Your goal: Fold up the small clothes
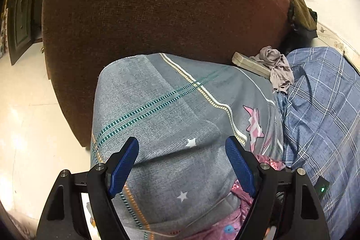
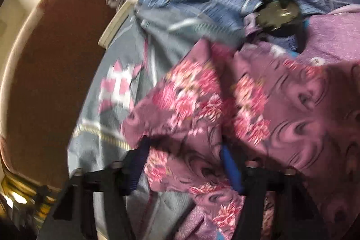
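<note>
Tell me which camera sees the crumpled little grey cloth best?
The left wrist view: the crumpled grey cloth is sharp there, lying partly over a pale flat bar beside the blue checked blanket. The right wrist view shows it only as a blurred lump near the top edge.

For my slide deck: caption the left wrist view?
Open left gripper hovers over grey star-print sheet beside brown headboard.

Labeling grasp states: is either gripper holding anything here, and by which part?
Left gripper: open, nothing held, above the grey sheet. Right gripper: pink floral cloth lies between its fingers near a crumpled edge; blur hides whether it is clamped.
</note>
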### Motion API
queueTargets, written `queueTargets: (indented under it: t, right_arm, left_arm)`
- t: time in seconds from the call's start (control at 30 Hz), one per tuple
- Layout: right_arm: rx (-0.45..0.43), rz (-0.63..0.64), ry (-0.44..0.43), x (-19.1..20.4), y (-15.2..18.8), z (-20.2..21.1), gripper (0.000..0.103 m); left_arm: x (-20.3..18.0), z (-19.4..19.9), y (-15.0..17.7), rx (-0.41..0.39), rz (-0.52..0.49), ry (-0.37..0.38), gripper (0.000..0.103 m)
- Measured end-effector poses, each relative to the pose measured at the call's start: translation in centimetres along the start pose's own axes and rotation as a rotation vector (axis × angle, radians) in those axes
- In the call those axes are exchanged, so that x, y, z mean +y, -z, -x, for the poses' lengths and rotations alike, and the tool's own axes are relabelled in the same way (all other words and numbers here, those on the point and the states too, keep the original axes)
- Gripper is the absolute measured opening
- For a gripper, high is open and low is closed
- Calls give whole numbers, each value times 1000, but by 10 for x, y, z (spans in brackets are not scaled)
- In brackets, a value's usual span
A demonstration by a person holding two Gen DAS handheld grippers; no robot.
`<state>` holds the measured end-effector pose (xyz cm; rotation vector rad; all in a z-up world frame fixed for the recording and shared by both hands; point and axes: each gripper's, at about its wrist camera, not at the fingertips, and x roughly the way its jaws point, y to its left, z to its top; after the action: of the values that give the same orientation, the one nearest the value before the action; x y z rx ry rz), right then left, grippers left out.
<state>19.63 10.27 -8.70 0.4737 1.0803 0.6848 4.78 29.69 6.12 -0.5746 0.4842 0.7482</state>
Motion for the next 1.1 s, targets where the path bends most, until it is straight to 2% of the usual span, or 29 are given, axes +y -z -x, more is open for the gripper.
queueTargets:
  t: [0.03,0.07,0.17,0.23,0.33,0.4,0.5,0.6,0.67,0.77,0.87,0.9,0.93,1.0,1.03,1.1]
  right_arm:
    - [-13,42,16,7,5,9,10]
    - [-34,49,-3,10,9,22,10]
    - [-132,87,-27,17,19,82,9]
    - [-222,121,-17,17,24,134,9]
    - [-359,127,28,-1,30,222,9]
    - [-456,118,91,-21,37,281,9]
    - [-598,83,248,-64,59,364,9]
    - [-673,-25,357,-120,89,426,9]
    - [-656,-93,396,-151,104,438,9]
    - [-576,-169,456,-193,130,438,11]
    - [-479,-228,609,-225,149,424,27]
    - [-429,-277,659,-239,151,423,39]
    - [-403,-313,674,-252,155,431,45]
    - [-441,-357,625,-264,163,448,47]
    - [-455,-365,599,-268,168,454,55]
    - [-471,-369,568,-268,170,462,60]
  left_arm:
    - [1,0,-1,0,-2,-2,79]
    - [3,0,-2,1,0,-4,79]
    - [9,1,-4,8,29,5,79]
    - [8,4,-2,10,36,18,79]
    - [-4,7,5,12,-6,42,79]
    - [-19,11,13,16,-60,64,79]
    - [-45,16,30,36,-153,119,79]
    - [-81,26,56,58,-300,191,79]
    - [-102,30,75,77,-387,236,79]
    - [-135,35,109,155,-517,311,79]
    - [-162,38,141,198,-636,340,79]
    - [-172,41,153,197,-687,342,79]
    - [-177,43,160,195,-722,346,79]
    - [-190,45,175,201,-785,356,79]
    - [-195,45,181,209,-803,359,79]
    - [-199,44,188,223,-818,366,79]
